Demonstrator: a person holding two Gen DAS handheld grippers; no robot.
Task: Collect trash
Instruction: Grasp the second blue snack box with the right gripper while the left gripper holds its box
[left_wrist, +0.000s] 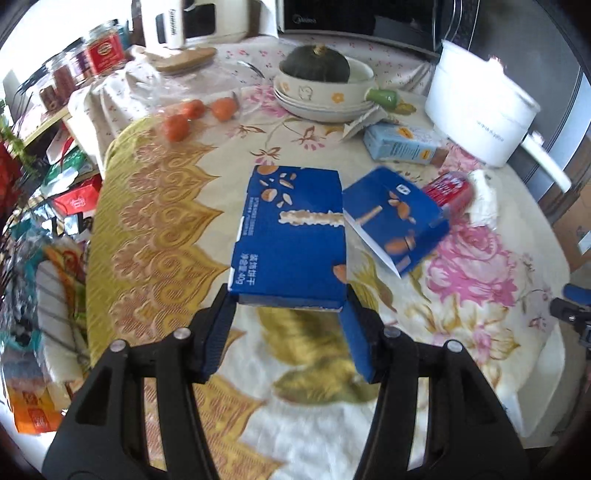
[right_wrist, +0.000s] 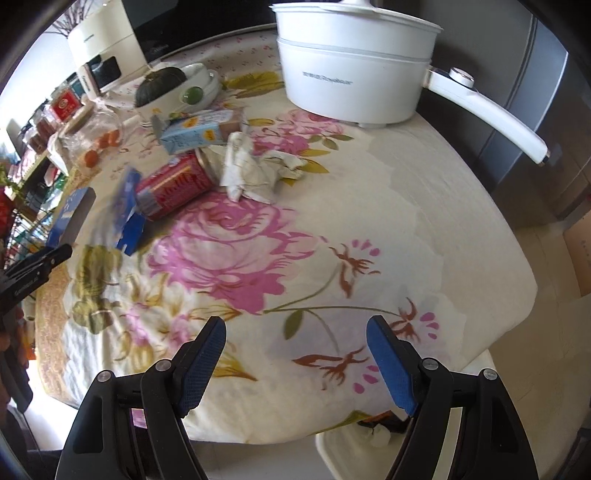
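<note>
Now, left gripper: its two blue-padded fingers pinch the near end of a blue biscuit box, one pad on each side edge, and the box looks lifted above the flowered tablecloth.
Right gripper: jaws spread wide with nothing between them, hanging over the near edge of the table; it also shows at the right border of the left wrist view.
Second blue box: lies just right of the held one, blurred, tilted with a white flap showing at its near side.
Red can: on its side on the cloth, close against the second blue box, with its far end against the crumpled paper.
Crumpled paper: a white wad just right of the can.
Light blue carton: lying flat behind the can and paper.
White pot: lidded, long handle pointing right, at the far right of the table.
Dark green squash: sits in a bowl on stacked plates at the back.
Orange fruits: three, near the far left edge, apparently under clear plastic.
</note>
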